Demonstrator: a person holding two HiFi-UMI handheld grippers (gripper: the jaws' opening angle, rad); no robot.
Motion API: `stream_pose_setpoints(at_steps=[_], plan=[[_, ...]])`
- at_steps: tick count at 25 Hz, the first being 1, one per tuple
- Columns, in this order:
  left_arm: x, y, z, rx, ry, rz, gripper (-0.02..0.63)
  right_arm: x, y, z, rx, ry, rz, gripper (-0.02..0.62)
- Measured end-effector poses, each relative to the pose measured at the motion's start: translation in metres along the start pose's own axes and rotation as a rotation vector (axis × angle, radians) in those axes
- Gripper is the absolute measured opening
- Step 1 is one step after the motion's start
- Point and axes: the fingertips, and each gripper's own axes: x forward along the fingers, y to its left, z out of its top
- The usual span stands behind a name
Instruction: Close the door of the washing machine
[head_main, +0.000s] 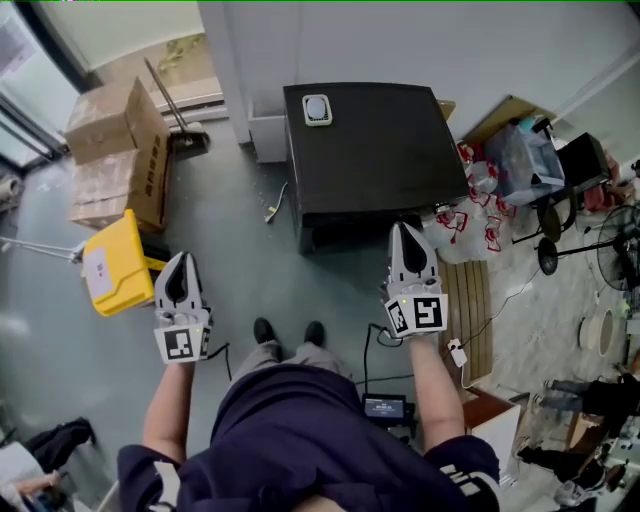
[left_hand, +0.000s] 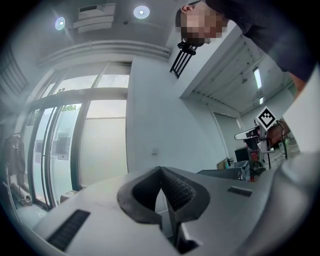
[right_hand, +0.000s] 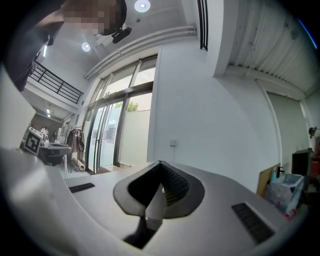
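Observation:
From above, in the head view, the washing machine (head_main: 375, 150) is a dark, flat-topped box against the white wall. Its door is hidden from this angle. A small white object (head_main: 317, 109) lies on its top near the back. My right gripper (head_main: 404, 228) hangs just in front of the machine's front right corner, shut and empty. My left gripper (head_main: 181, 258) is held well to the left of the machine over the grey floor, also shut with nothing in it. In each gripper view the jaws meet at the tip, left gripper (left_hand: 161, 170) and right gripper (right_hand: 161, 164), facing a white wall and tall windows.
A yellow bin (head_main: 115, 262) and cardboard boxes (head_main: 115, 150) stand at the left, with a broom (head_main: 178, 120) by the wall. Red-and-white bags (head_main: 470, 215), a slatted board (head_main: 470, 300), a stool (head_main: 548, 215) and a fan (head_main: 620, 250) crowd the right. A small device (head_main: 385, 407) lies by the person's feet.

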Motion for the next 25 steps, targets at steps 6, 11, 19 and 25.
stream_pose_setpoints(at_steps=[6,11,19,25], plan=[[-0.004,0.008,0.017,0.025,-0.024,0.014,0.023,-0.007,-0.006,0.011,0.000,0.008,-0.018,0.020],[-0.004,0.011,0.025,0.020,-0.032,0.024,0.023,-0.007,-0.004,0.016,-0.015,0.010,-0.010,0.020],[-0.006,0.015,0.027,0.031,-0.045,0.033,0.023,-0.007,0.001,0.021,-0.063,0.020,-0.005,0.018],[-0.004,0.015,0.027,0.022,-0.049,0.029,0.023,-0.005,0.001,0.016,-0.103,0.050,-0.012,0.018]])
